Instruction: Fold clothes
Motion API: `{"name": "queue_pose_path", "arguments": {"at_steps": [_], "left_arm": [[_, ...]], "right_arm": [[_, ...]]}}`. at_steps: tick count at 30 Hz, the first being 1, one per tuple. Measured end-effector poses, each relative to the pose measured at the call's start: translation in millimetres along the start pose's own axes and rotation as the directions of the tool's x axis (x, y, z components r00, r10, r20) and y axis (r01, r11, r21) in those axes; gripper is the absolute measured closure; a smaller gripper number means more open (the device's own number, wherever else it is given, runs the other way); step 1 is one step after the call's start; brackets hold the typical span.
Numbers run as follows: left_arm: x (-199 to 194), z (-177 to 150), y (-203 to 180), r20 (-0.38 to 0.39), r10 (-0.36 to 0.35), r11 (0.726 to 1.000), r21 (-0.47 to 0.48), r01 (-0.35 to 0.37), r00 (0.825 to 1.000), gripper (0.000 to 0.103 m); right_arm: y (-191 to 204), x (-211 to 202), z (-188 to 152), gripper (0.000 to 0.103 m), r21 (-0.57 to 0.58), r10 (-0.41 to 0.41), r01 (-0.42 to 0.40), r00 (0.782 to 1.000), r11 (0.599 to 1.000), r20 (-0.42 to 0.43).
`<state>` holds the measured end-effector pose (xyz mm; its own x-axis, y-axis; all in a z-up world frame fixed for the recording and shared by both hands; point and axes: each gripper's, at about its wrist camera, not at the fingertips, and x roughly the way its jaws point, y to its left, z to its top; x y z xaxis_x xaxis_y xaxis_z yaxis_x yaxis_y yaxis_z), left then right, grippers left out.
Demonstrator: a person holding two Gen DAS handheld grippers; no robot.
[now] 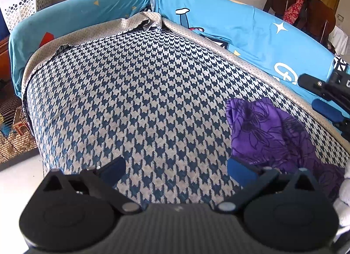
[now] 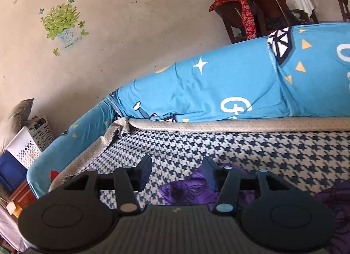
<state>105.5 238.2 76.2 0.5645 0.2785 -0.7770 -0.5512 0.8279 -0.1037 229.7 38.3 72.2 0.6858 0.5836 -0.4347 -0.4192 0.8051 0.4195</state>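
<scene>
My left claw (image 1: 176,171) is matte black: two round discs side by side at its base, a ribbed dark plate between them, and angled link arms running forward from silver rivets to two dark blue pads (image 1: 114,169) with a wide gap between. Triangular cut-outs sit above each disc. My right claw (image 2: 177,175) has the same build, with pale blue caps on its right-hand pivots, a tan cap on its left-hand one, and navy fingers (image 2: 144,175). From the left, its black frame shows a screw head.
</scene>
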Motion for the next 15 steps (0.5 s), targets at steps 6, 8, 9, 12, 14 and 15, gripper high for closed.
{"name": "queue_pose_path", "arguments": {"at_steps": [6, 8, 9, 12, 14, 15], "left_arm": [[-3, -4, -10, -0.001, -0.021, 1.000, 0.019, 0.021, 1.000, 0.000], [-3, -6, -14, -0.008, -0.026, 0.999, 0.023, 0.026, 1.000, 0.000], [-3, -8, -17, -0.013, -0.030, 0.999, 0.023, 0.031, 0.999, 0.000], [-3, -11, -26, -0.022, -0.040, 0.999, 0.032, 0.041, 0.999, 0.000], [-4, -14, -33, -0.024, -0.044, 0.998, 0.045, 0.045, 0.999, 0.000], [-5, -15, -36, -0.024, -0.048, 0.997, 0.052, 0.049, 0.999, 0.000]], "right_arm": [[-48, -34, 4, 0.051, -0.036, -0.144, 0.144, 0.990, 0.989, 0.003], [-67, -45, 5, 0.051, -0.046, -0.191, 0.191, 0.982, 0.981, 0.002], [-77, -51, 6, 0.051, -0.051, -0.214, 0.214, 0.977, 0.976, 0.002], [-106, -65, 6, 0.051, -0.058, -0.283, 0.282, 0.959, 0.958, -0.010], [-122, -71, 4, 0.051, -0.060, -0.317, 0.316, 0.948, 0.947, -0.021], [-129, -73, 3, 0.051, -0.061, -0.333, 0.330, 0.943, 0.942, -0.030]]}}
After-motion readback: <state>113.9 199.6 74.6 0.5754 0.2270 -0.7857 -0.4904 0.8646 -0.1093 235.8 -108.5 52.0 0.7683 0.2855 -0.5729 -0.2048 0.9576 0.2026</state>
